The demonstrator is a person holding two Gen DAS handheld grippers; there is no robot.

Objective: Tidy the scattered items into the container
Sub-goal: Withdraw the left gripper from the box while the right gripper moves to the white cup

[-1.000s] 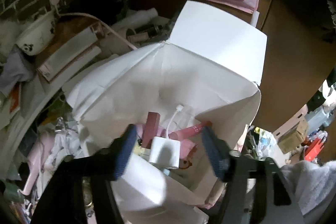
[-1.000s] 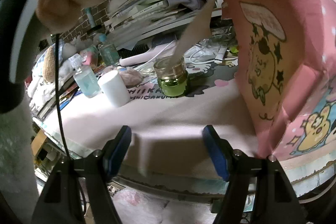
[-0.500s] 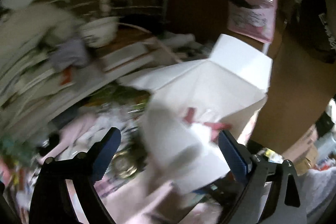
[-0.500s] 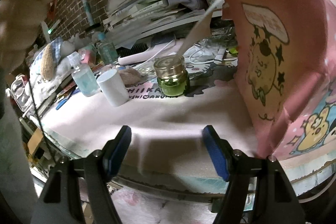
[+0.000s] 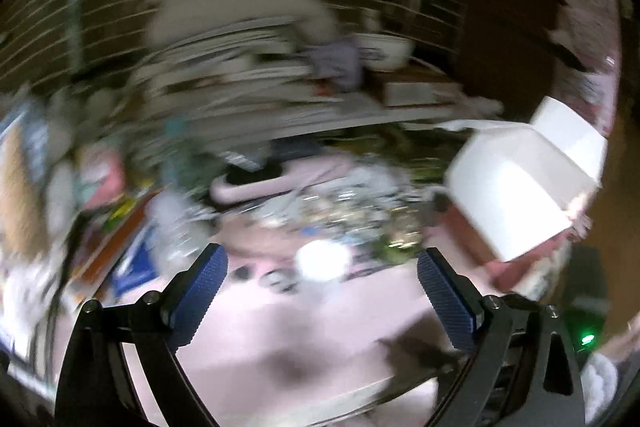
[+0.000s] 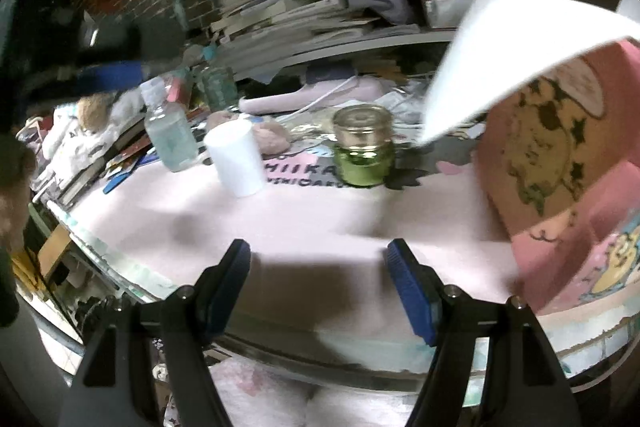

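The pink cartoon paper bag (image 6: 560, 167) stands at the right with its white flap (image 6: 500, 59) raised. A white cup (image 6: 236, 163), a green glass jar (image 6: 363, 151) and a clear bottle (image 6: 170, 139) stand on the pink mat (image 6: 280, 219). My right gripper (image 6: 318, 247) hovers open and empty at the mat's near edge. In the blurred left wrist view my left gripper (image 5: 320, 255) is wide open and empty, facing the white cup (image 5: 322, 261), with the jar (image 5: 400, 247) and the bag (image 5: 516, 187) to its right. One of its blue pads (image 6: 108, 75) shows blurred at far left.
Stacked books (image 6: 288, 15) and a bowl sit on a shelf against the brick wall. A long pink device (image 6: 312, 95) with a white cable lies behind the jar. Papers and small clutter crowd the mat's left side. The table's front edge runs just below my right fingers.
My left gripper swung from above the bag's mouth leftward to the table's middle, its jaws widening; the white adapter once between them is no longer there. The right gripper barely shifted.
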